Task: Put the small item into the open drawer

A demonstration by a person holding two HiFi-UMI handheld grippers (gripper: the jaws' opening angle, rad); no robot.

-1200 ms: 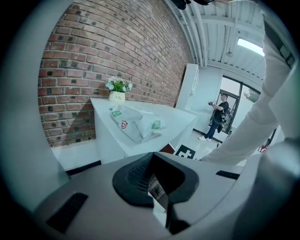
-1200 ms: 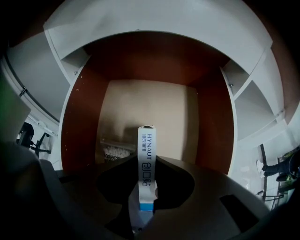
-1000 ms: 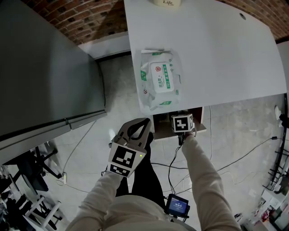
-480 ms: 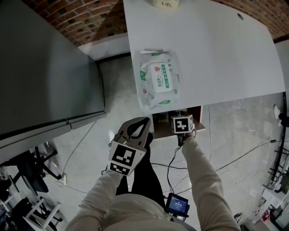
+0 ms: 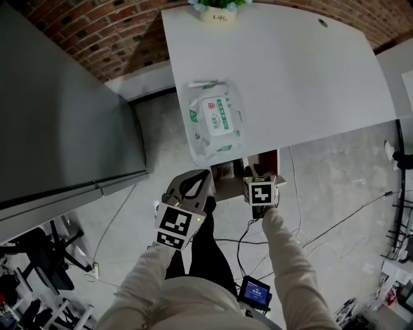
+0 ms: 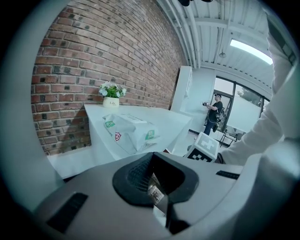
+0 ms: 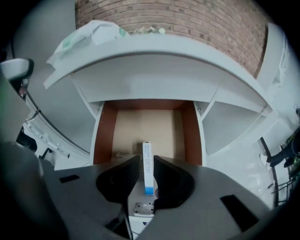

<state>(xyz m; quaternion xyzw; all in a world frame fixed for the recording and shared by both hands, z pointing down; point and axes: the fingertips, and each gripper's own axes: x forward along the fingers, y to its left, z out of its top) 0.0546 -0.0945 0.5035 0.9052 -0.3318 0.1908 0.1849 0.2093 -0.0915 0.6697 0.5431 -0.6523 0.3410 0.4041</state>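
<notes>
Well, the broad white surface (image 5: 303,77) stands against a brick wall (image 5: 116,38). A small potted plant (image 5: 216,8) sits at its far edge and a soft pack of wet wipes (image 5: 211,122) lies close to the near edge. Under that near edge the open drawer (image 7: 104,136) is pulled out toward the person, brown at the sides and pale on the bottom. The left tongs (image 6: 153,157) hang low, short of the surface, with their tips together and nothing between them. The right tongs (image 7: 146,160) point into the drawer's mouth, jaws closing with the pads against the small item (image 7: 147,168). It is a slim white box with a blue end, held lengthwise between them over the front of the drawer.
</notes>
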